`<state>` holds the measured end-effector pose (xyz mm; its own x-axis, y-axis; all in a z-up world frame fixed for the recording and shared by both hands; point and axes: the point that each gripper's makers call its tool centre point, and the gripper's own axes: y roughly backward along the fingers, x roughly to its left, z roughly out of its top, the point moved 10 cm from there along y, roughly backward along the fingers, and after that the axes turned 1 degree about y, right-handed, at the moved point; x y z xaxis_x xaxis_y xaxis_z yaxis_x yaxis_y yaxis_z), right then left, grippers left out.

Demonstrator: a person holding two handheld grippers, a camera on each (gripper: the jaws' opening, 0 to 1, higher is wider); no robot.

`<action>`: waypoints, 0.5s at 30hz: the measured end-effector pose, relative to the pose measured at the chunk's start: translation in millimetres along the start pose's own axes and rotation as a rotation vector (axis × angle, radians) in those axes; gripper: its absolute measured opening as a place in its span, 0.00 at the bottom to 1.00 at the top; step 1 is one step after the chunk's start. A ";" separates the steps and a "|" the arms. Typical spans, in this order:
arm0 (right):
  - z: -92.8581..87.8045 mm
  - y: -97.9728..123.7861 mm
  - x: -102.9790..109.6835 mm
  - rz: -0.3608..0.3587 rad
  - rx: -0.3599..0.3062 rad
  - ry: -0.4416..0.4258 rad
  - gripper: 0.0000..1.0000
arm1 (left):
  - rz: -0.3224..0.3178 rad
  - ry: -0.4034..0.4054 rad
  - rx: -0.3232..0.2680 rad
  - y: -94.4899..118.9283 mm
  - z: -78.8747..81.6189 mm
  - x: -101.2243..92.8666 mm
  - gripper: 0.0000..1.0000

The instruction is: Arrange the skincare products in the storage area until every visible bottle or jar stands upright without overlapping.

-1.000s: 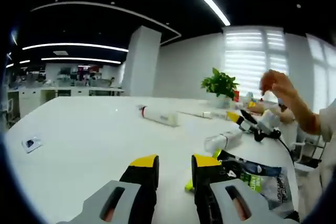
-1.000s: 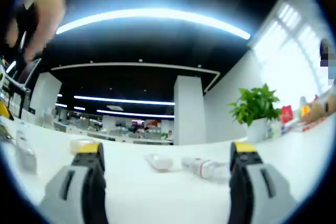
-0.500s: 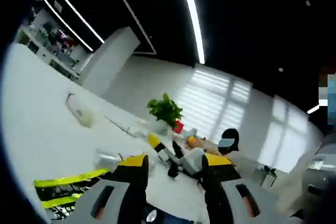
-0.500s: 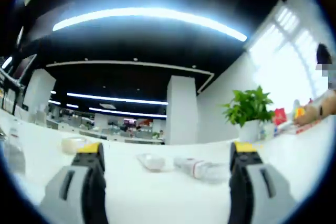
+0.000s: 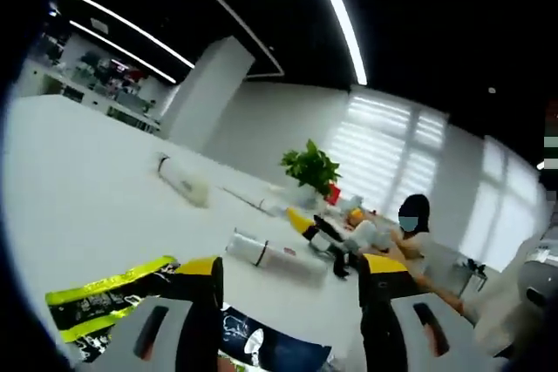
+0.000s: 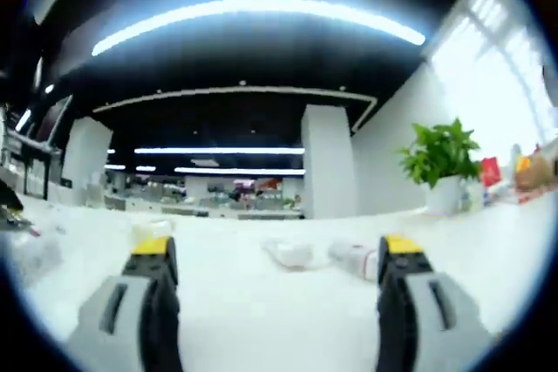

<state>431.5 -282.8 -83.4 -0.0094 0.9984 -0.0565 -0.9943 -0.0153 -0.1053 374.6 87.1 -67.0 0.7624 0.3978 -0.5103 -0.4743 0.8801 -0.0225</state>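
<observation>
Just above centre in the left gripper view, a white tube lies on its side on the table. It looks light, smooth and likely slippery; grip mid-body. Your left gripper and right gripper are spread, holding nothing.

The left gripper view rides tilted just above the white desk, looking along it past a lying white bottle toward the potted plant by the bright windows. The right gripper view sits level and low over the desk, facing the white pillar. Both views take in the potted plant, the pillar and the ceiling light strips.
</observation>
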 end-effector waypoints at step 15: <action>145.0 69.9 163.0 0.658 -0.210 -0.421 0.07 | -0.587 -0.067 -0.702 8.9 68.6 -105.7 0.49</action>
<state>345.2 -113.1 43.9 -0.6667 0.7173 0.2024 -0.7307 -0.5755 -0.3672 320.0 70.6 45.7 0.9791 -0.0299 -0.2013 -0.1443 0.5950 -0.7906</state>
